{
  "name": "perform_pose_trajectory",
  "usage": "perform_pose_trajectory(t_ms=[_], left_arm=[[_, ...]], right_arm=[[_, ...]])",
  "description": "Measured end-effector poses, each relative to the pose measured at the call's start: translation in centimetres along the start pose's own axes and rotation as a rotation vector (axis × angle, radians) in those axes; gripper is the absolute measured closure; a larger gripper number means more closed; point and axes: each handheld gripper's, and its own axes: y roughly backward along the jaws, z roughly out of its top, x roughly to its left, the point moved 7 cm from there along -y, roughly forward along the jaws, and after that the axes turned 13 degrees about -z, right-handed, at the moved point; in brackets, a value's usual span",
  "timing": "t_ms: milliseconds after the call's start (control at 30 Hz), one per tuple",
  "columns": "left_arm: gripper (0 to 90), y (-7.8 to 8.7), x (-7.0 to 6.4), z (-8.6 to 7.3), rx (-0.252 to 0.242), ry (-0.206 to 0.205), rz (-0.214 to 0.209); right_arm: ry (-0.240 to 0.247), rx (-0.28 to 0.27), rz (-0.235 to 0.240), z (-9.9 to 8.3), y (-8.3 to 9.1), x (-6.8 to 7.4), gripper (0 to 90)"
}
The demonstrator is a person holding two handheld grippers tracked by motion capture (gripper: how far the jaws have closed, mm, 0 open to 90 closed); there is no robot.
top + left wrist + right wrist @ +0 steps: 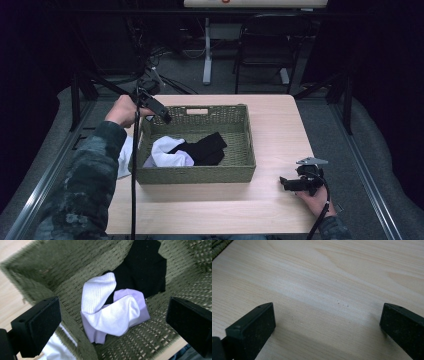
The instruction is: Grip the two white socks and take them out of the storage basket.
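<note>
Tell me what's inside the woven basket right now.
Inside the woven basket: a white sock draped over a pale lilac garment, with a black garment behind. Whatever lies beneath the pile is covered.

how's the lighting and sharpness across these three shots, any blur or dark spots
High view: the table is evenly lit, the surroundings nearly black, and the image is soft. Left gripper view: the white sock and basket weave are sharp, while the left tool has blurred jaws. Right gripper view: the wood grain is crisp, with a pale sheen and a soft shadow under the right tool.
</note>
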Motion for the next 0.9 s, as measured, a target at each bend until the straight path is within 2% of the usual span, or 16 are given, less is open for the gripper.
perform_pose_trajectory(t_ms=[200,367,567,800,900], left_arm=[[0.9,-2.7,0.9,-0.9,0.012,0.013,0.0],[1.3,-5.0,1.4,-2.0,-0.014,0.009,0.012],[2.9,-7.4,2.3,-3.2,-0.039,0.026,0.024],[14.0,-8.9,3.1,-3.9,-0.069,0.043,0.005],[17.7,-9.5,3.3,-4.1,-0.061,0.046,0.021]], right_arm=[[0.0,0.0,0.0,0.0,0.0,0.0,0.0],[0.0,0.002,0.001,0.0,0.0,0.0,0.0],[0.002,0.003,0.002,0.0,0.0,0.0,0.0],[-0.001,0.0,0.004,0.0,0.0,0.0,0.0],[0.0,0.0,0.004,0.0,0.0,0.0,0.0]])
